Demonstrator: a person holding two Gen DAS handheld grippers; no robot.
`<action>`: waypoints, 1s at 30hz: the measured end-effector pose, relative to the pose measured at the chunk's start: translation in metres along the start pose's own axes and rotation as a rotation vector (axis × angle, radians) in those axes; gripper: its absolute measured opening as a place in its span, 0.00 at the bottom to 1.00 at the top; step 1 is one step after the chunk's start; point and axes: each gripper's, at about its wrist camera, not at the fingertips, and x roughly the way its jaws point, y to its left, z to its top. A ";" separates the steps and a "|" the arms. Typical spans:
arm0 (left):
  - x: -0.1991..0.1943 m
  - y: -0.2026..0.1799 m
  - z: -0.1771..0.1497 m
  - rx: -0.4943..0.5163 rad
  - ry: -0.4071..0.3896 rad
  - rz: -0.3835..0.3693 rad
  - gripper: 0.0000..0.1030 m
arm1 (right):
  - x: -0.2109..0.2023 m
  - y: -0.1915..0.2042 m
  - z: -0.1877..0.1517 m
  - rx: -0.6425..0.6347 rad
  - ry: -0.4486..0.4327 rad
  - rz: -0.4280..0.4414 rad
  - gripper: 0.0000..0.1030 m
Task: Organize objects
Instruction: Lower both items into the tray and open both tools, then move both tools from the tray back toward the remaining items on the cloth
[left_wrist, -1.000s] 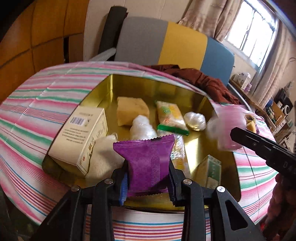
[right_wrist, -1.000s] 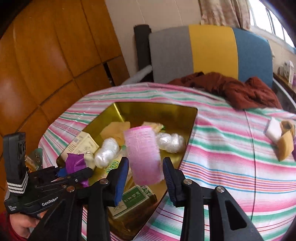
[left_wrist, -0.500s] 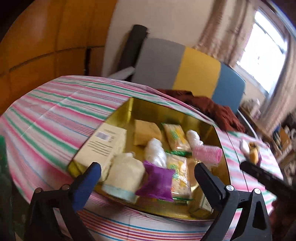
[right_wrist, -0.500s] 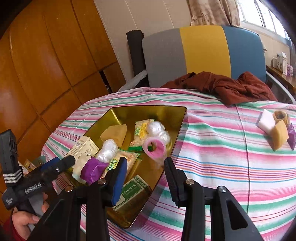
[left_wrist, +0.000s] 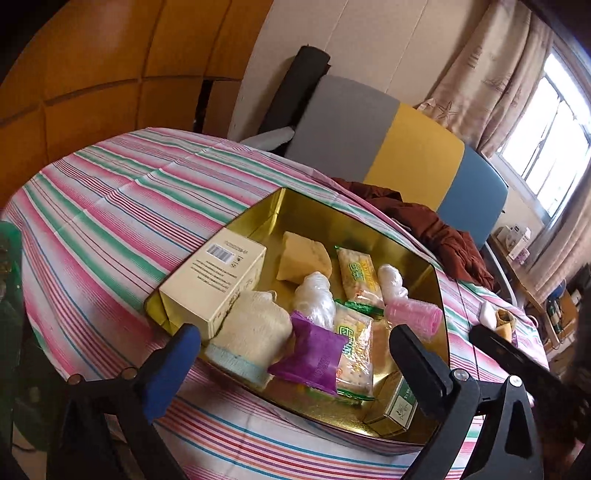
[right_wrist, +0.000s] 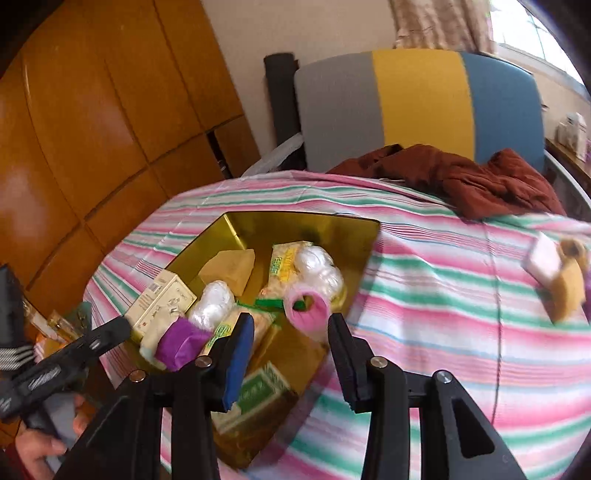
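Item: gold tin, crowded; our left tool gapes empty, right tool unclenched, empty; risk: purple packet slipping off the heap.

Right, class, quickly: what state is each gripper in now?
Left gripper: jaws just opened wide, empty; purple packet lies in the tin.
Right gripper: open, empty.
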 end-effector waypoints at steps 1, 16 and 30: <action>-0.002 0.002 0.001 -0.005 -0.007 0.005 1.00 | 0.008 0.001 0.005 -0.002 0.008 0.006 0.40; -0.017 0.024 0.007 -0.069 -0.051 0.051 1.00 | -0.007 0.014 -0.017 0.016 0.040 0.170 0.41; -0.005 -0.047 -0.016 0.070 0.036 -0.067 1.00 | -0.051 -0.089 -0.066 0.162 0.022 -0.051 0.41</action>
